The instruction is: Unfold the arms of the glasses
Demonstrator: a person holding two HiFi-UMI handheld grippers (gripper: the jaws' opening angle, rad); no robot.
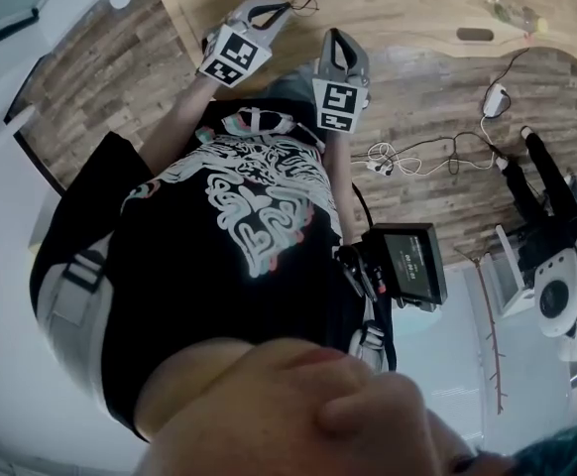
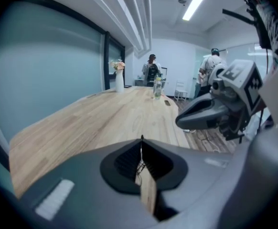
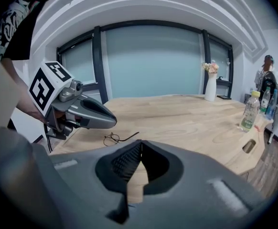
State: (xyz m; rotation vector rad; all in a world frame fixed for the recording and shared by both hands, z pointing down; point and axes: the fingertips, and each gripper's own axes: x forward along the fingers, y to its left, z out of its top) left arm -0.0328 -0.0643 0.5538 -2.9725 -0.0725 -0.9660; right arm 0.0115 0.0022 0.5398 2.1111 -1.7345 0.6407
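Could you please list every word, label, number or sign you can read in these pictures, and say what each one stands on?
No text here can be read.
Small black screen at the person's hip: pale lines, too small to read.
Clear plastic bottle: any label is too blurred to read.
Black-and-white marker cubes: square code patterns only, no letters or numbers.

Bench [image 3: 187, 123] mid-span open, wide lane. Obstacles stand only at far end: vase [image 3: 210, 90], bottle [image 3: 247, 112] by right edge (glasses [image 3: 111, 138] lie low near front corner).
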